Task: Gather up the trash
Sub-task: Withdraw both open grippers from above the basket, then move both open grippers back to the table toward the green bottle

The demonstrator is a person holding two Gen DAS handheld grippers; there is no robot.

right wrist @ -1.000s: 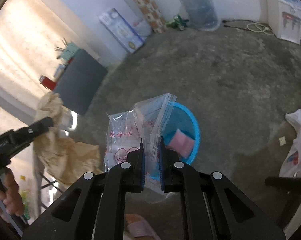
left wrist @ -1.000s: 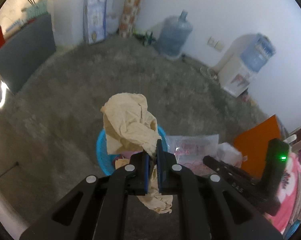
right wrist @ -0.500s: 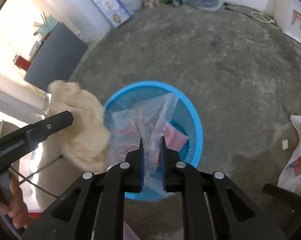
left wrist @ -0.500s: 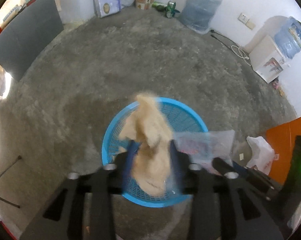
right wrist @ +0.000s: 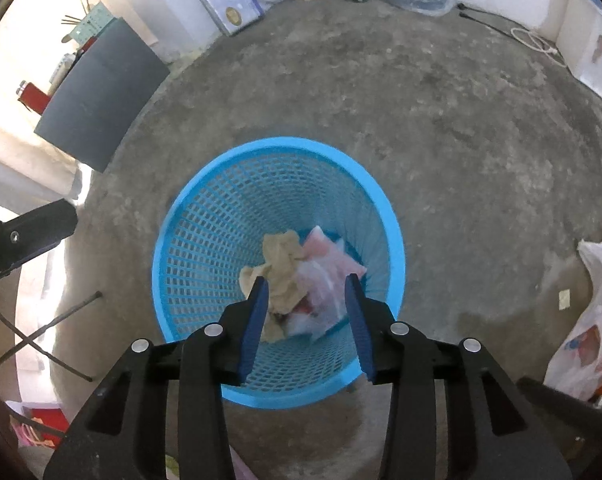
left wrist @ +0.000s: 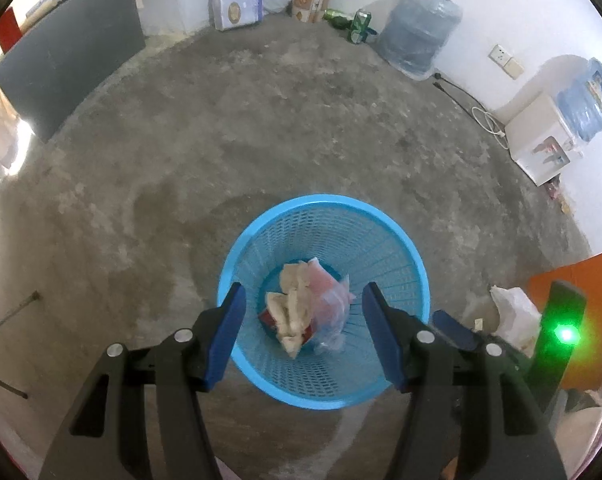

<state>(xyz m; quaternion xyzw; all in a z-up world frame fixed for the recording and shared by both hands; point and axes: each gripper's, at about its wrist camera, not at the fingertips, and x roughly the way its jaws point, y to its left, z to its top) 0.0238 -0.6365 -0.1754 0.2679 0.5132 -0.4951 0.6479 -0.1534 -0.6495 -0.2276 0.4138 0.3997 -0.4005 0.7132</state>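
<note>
A blue mesh waste basket (left wrist: 261, 232) stands on the concrete floor; it also shows in the right wrist view (right wrist: 205, 184). In its bottom lie a crumpled beige paper (left wrist: 291, 304) (right wrist: 279, 262) and a clear plastic bag with pink print (left wrist: 331, 304) (right wrist: 329, 268). My left gripper (left wrist: 303, 298) is open and empty above the basket's near side. My right gripper (right wrist: 305, 286) is open and empty above the basket too, to the right of the left one.
A white plastic bag (right wrist: 593, 320) (left wrist: 515, 312) lies on the floor right of the basket, by an orange board (left wrist: 593, 280). Water jugs (left wrist: 419, 32), a white dispenser (left wrist: 541, 144), boxes and a cable line the far wall. A dark panel (left wrist: 65, 76) stands at left.
Both grippers moved over the basket and opened. The beige paper left the left gripper and the plastic bag left the right gripper; both now lie in the basket.
</note>
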